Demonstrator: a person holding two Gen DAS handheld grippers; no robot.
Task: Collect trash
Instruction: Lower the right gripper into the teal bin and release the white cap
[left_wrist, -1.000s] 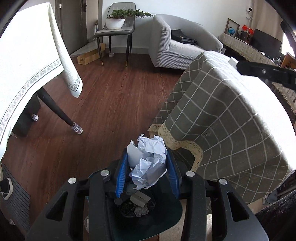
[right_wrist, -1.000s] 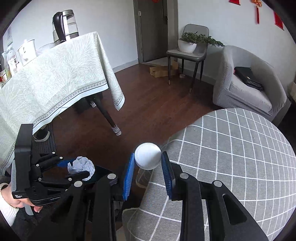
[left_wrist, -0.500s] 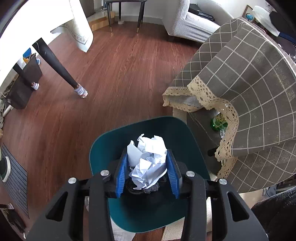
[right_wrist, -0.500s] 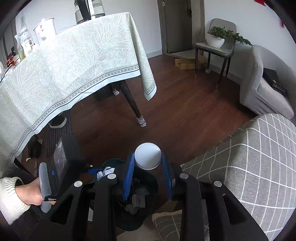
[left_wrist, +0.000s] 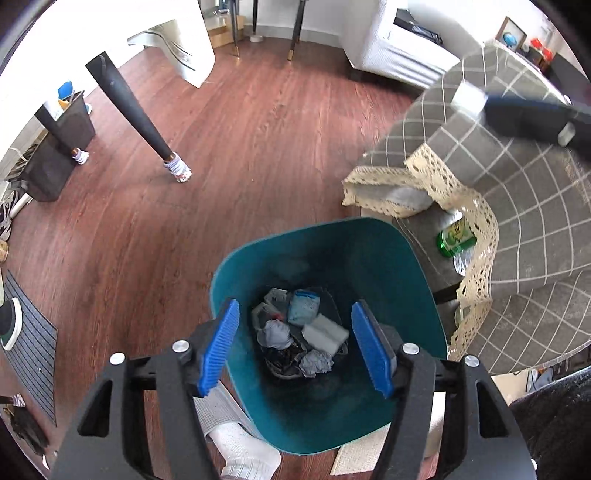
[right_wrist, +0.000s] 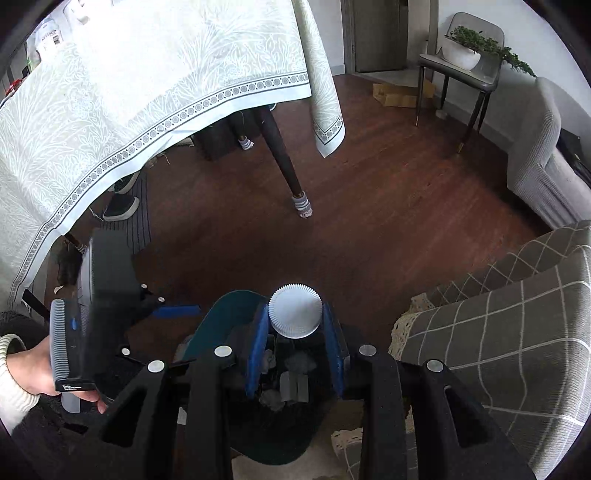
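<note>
My left gripper (left_wrist: 294, 304) points down into the teal bin (left_wrist: 317, 225). Its jaws are opening, with nothing between the blue pads. At the bin's bottom lie crumpled paper balls (left_wrist: 316, 362), packets and other scraps. My right gripper (right_wrist: 294, 314) is shut on a white paper cup (right_wrist: 294, 315), whose ridged round base faces the camera. It hangs over the near side of the bin (right_wrist: 229, 306). A hand (right_wrist: 33, 373) at the lower left of the right wrist view holds the left gripper.
A round table with a grey checked, lace-edged cloth (left_wrist: 535, 221) stands right of the bin, with a green bottle (left_wrist: 456, 236) under it. A sock-footed table leg (left_wrist: 147, 122) and a dark bin (left_wrist: 62, 147) stand to the left. A socked foot (left_wrist: 247, 454) is at the bin's near side.
The left jaws have spread and the crumpled paper they held has dropped into the bin. Both grippers have sunk toward the bin. The right one still holds the cup.
</note>
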